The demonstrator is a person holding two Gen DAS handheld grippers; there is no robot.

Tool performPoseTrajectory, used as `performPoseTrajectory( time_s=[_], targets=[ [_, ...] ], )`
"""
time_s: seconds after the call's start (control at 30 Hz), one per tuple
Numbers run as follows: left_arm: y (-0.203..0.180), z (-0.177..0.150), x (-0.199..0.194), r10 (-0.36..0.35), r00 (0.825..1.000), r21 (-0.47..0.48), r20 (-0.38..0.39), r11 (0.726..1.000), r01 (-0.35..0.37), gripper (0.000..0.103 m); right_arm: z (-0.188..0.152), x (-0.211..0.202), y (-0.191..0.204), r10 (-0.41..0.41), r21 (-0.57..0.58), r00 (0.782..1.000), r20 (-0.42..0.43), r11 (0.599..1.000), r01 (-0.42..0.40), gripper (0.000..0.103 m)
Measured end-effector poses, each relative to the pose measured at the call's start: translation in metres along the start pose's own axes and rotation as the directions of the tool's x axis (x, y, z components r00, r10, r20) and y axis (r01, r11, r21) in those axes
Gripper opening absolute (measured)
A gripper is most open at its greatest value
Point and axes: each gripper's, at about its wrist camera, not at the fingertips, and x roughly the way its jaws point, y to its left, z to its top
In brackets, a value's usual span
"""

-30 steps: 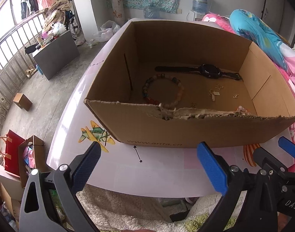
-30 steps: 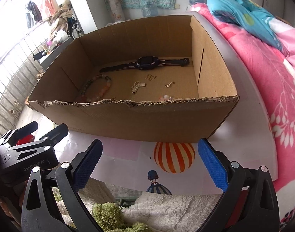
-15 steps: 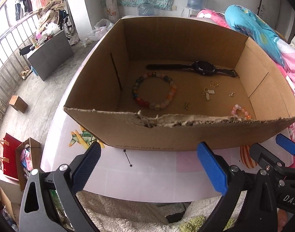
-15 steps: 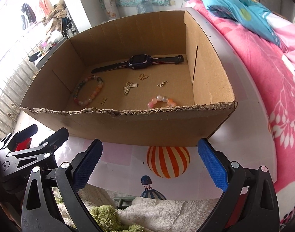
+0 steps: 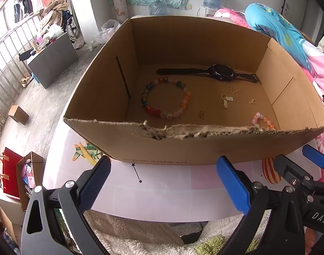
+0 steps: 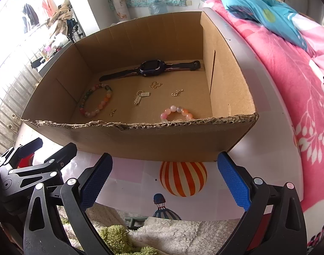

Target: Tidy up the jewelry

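Inside the cardboard box (image 6: 140, 133), at the centre of both frames, all the jewelry lies loose on the floor. Both grippers are outside, below its torn near wall. The right gripper (image 6: 164, 180) has its jaws wide apart and holds nothing; the left gripper (image 5: 162, 182) is the same.

In the right wrist view the small pink bead bracelet (image 6: 176, 113) lies just behind the near wall, almost straight ahead of the open jaws and a little to the right. In the left wrist view this bracelet (image 5: 263, 121) is far to the lower right, so I judge the right gripper is nearer to it.

The large multicolour bead bracelet (image 5: 166, 100) lies ahead of the left jaws. The black watch (image 6: 150, 69) lies along the far wall, its long axis from left to right. Small gold charms (image 6: 141, 96) are scattered between them.
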Motion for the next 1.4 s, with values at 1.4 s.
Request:
performPoseTrajectory(
  time_s=[1.4],
  targets=[
    [0.003,0.006,0.014,-0.018,0.994,0.007,-0.107,1.0,0.019,0.097,0.002,0.011,0.0,-0.01,0.009,0.999,-0.03,1.0,0.01,0.095]
  ],
)
